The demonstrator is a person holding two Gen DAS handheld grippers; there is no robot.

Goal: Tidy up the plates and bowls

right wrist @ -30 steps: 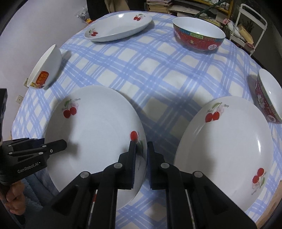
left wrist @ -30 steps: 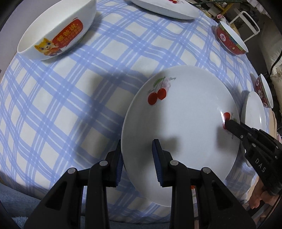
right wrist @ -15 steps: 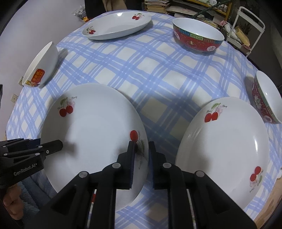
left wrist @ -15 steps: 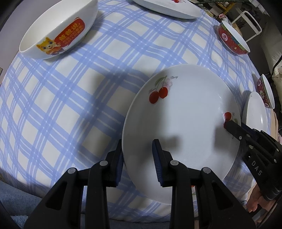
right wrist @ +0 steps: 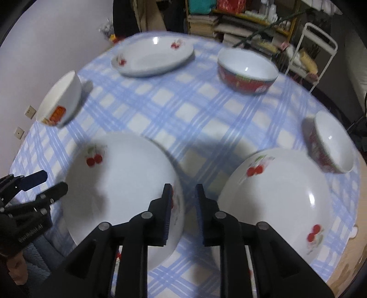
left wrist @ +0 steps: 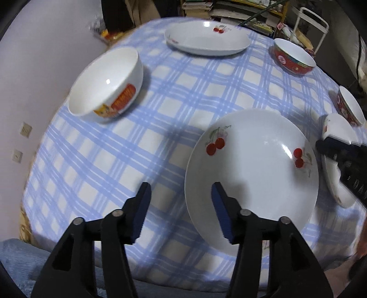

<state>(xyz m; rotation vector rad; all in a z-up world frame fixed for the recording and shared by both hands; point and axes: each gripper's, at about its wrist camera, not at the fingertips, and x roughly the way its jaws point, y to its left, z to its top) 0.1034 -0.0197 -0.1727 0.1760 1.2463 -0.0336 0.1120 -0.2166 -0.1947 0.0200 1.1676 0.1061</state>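
A white cherry plate (left wrist: 252, 169) lies on the blue checked tablecloth (left wrist: 160, 110); it also shows in the right wrist view (right wrist: 121, 183). My left gripper (left wrist: 181, 211) is open and empty, its jaws straddling the plate's left rim without touching. My right gripper (right wrist: 183, 206) is open and empty at the plate's right rim. A second cherry plate (right wrist: 275, 201) lies to the right. A third cherry plate (left wrist: 206, 39) lies at the far side. A white cat bowl (left wrist: 107, 82) stands at the left. Two red bowls (right wrist: 247, 68) (right wrist: 330, 144) stand at the right.
A pale wall (left wrist: 34, 68) runs close along the table's left. Shelves with books (right wrist: 229, 20) and a white wire rack (right wrist: 318, 50) stand behind the table. The table's near edge (left wrist: 160, 279) is just below my left gripper.
Both grippers have opened and let go of the near cherry plate, which now lies on the cloth. Both have drawn back and tilted up, so more of the table shows.
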